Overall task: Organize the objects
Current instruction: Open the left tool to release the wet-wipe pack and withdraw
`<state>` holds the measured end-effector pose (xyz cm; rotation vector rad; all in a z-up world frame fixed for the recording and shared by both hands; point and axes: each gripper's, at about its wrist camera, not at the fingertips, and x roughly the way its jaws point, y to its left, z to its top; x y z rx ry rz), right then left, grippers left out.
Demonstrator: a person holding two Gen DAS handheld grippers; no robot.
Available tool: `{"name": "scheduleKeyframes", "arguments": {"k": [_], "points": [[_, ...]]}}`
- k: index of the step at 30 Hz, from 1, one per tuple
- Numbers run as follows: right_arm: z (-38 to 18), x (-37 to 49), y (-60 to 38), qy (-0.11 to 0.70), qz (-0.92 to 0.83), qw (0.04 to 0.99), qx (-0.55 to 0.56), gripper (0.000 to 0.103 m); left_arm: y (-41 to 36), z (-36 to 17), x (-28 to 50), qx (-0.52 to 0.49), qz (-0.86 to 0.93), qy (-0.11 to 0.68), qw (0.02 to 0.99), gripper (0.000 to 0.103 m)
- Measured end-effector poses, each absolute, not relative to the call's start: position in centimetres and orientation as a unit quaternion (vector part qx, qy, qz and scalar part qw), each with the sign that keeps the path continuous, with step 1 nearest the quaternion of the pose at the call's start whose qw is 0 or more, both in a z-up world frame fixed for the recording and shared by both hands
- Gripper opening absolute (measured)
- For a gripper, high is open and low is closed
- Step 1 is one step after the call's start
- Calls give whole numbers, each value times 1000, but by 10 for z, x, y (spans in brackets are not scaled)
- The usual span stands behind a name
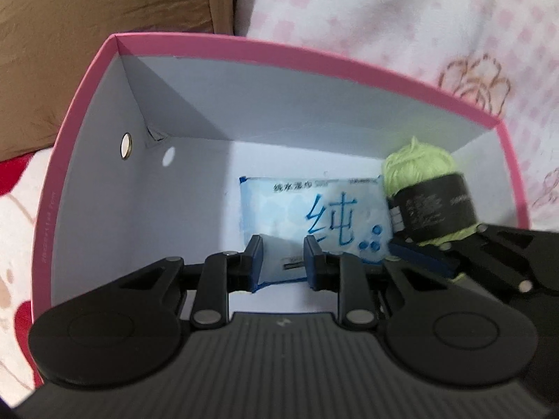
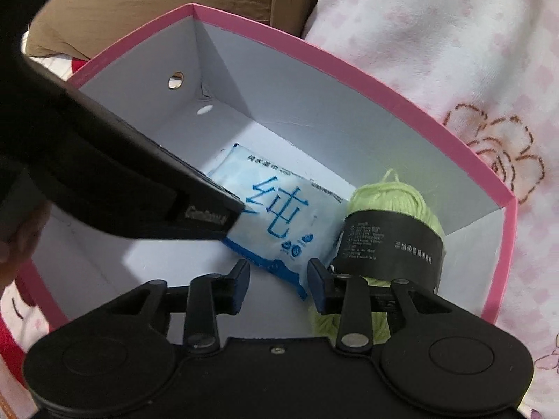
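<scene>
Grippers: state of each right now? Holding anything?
Left gripper: closed, tips at the wet wipes pack; grip on it cannot be told.
Right gripper: closed, holding nothing; yarn ball sits beside it.

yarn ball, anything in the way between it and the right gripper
Nothing visible does. The yarn ball lies in the box just past the right gripper, next to one finger. The wipes pack and the left gripper sit off to the other side.
</scene>
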<state>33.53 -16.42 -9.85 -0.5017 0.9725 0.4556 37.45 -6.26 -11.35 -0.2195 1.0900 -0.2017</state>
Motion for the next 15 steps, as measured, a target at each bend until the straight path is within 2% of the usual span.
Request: {"name": "scheduleKeyframes", "arguments": {"k": [2,13,15], "points": [[-94,337,-167,447,216,838,-226,25,-58,-110,374,-132,-111,508,844,22],[-66,324,-201,437,218,866,-106,28,-53,-84,353,-102,-127,498,852,23],[-59,316,-198,435,221,868,-93,28,-50,-77,346,-98,-132,499,851,26]]}}
